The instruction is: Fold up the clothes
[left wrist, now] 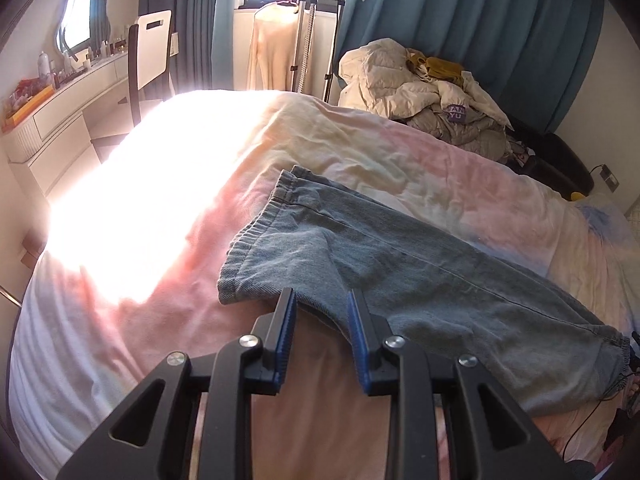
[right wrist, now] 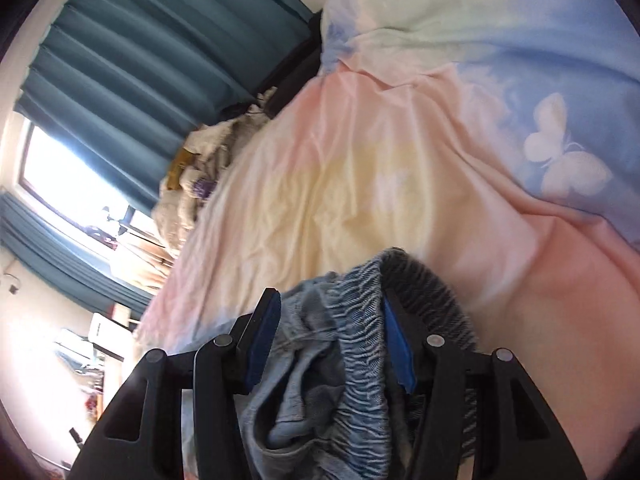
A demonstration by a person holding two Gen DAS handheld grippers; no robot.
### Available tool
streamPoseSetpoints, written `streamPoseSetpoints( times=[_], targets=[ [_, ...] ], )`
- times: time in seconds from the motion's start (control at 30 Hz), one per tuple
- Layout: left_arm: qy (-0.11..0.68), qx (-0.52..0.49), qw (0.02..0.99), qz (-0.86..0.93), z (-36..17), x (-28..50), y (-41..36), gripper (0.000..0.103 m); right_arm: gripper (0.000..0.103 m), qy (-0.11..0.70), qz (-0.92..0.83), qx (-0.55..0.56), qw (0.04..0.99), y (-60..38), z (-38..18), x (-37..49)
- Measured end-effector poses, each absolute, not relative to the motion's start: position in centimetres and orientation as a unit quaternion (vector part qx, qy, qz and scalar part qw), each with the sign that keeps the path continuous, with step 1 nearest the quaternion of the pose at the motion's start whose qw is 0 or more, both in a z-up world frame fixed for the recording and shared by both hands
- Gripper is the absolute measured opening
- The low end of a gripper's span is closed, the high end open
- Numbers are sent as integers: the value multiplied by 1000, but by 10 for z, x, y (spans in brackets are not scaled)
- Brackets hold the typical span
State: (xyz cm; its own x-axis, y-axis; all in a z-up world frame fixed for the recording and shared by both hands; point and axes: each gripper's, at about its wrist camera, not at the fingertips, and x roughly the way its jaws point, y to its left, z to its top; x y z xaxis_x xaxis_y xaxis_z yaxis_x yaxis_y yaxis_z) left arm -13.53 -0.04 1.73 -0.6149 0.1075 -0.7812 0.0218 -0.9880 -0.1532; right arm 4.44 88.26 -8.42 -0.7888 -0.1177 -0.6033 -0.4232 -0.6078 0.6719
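Note:
Blue-grey jeans lie flat across the pastel duvet, one gathered elastic end at the upper left and the other reaching the right edge of the left wrist view. My left gripper hovers at the jeans' near edge. Its blue pads stand apart, the denim edge runs under the gap, and no pad presses on it. In the right wrist view my right gripper is shut on a bunched, gathered elastic end of the jeans. A dark ribbed band arches over its right finger.
A heap of pale jackets sits at the bed's far side before teal curtains. A garment steamer stand, a chair and a cluttered dressing table stand beyond the bed. Strong sunlight washes out the duvet's left part.

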Motion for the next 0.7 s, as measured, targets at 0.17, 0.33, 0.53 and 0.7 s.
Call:
streamPoseSetpoints(
  times=[0.17, 0.33, 0.53, 0.7],
  targets=[
    [-78, -442, 70, 891, 9, -137, 45, 27, 37, 408, 818, -398, 76, 869, -93, 9],
    [-50, -449, 116, 884, -6, -143, 110, 27, 6, 376, 856, -335, 122, 862, -55, 12],
    [-29, -441, 163, 882, -12, -152, 177, 27, 6, 359, 892, -226, 154, 872, 0, 20],
    [-9, -443, 180, 878, -32, -160, 218, 27, 6, 386, 852, -280, 214, 906, -54, 3]
  ],
)
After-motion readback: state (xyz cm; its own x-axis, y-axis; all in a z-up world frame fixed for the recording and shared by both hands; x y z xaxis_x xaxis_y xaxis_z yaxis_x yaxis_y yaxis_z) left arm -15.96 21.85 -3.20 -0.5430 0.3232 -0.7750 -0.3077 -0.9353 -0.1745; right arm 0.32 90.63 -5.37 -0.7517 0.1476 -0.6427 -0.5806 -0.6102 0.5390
